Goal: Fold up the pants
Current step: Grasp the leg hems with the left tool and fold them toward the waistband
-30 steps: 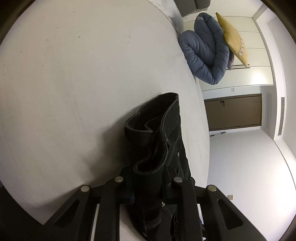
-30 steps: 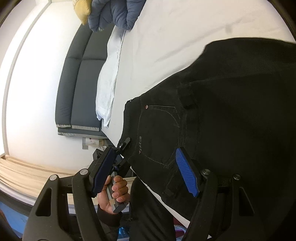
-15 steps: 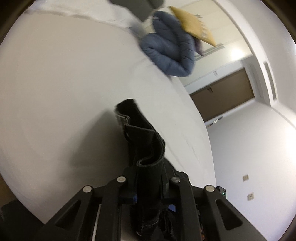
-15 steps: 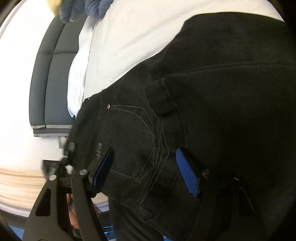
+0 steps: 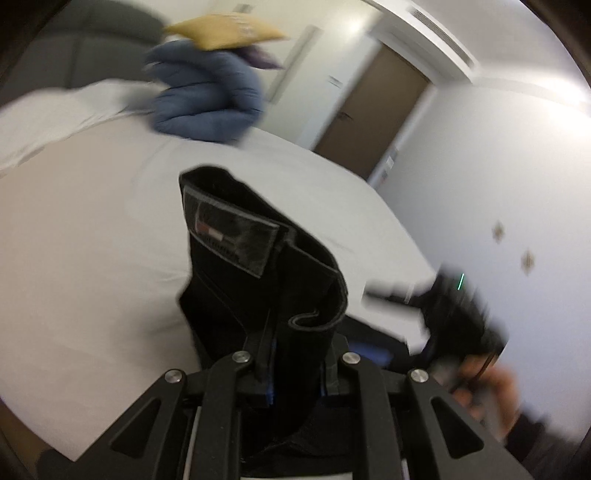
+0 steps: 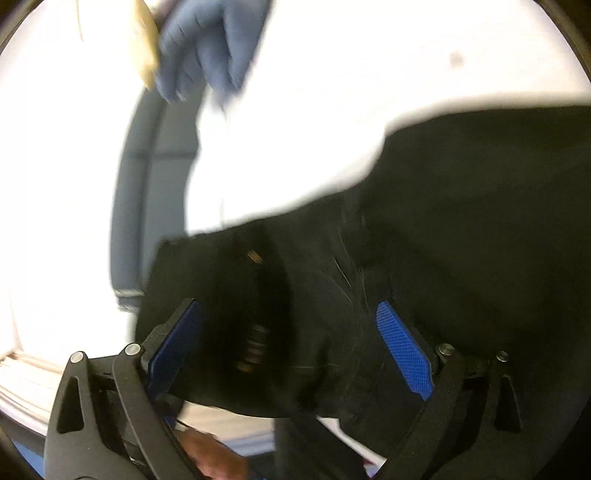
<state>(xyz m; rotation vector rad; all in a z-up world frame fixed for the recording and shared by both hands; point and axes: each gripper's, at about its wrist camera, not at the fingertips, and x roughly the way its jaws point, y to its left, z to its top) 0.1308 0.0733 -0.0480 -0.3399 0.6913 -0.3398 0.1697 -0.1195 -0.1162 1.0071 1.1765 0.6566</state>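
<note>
Left gripper [image 5: 295, 363] clamped pants [image 5: 258, 266] waistband, lifting it to fold; right gripper [image 6: 290, 350] wide open, prob. empty.

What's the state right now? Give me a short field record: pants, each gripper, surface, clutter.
pants: black jeans, partly spread on the bed, waistband bunched and raised
left gripper: shut on the waistband, brand patch facing the camera
right gripper: open, blue pads on either side of the fly area, not clamped
surface: white bed sheet
clutter: blue duvet rolled at the far end, yellow pillow on top of it
image quality: both views motion-blurred
</note>
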